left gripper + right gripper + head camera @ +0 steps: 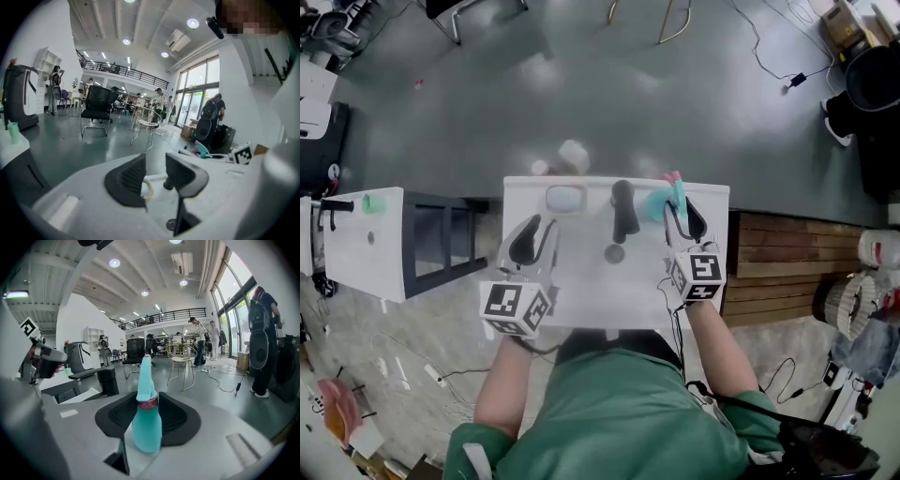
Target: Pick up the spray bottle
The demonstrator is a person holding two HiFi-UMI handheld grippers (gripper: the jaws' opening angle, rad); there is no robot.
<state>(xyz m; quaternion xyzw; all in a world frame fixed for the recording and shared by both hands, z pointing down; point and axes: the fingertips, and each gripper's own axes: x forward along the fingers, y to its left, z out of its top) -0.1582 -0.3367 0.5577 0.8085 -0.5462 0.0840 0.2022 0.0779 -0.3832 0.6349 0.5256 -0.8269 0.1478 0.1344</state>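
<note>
The teal spray bottle [146, 423], with a pink collar, stands upright at the far right of the white table [581, 291]. In the head view the spray bottle [659, 202] shows just left of my right gripper [684, 211]. The right gripper view shows my right gripper [146, 401] around the bottle's body, with both black pads against its sides. My left gripper [539, 230] hovers over the table's left part, open, nothing between its fingers [126, 180]. From the left gripper view the bottle [202, 150] is small at the right.
A black handle-like object [623, 211] and a small round piece [615, 253] lie mid-table, and a white oval dish [565, 198] sits at the far edge. A white cabinet [366, 244] and a black frame [441, 244] stand to the left, wooden boards [778, 267] to the right.
</note>
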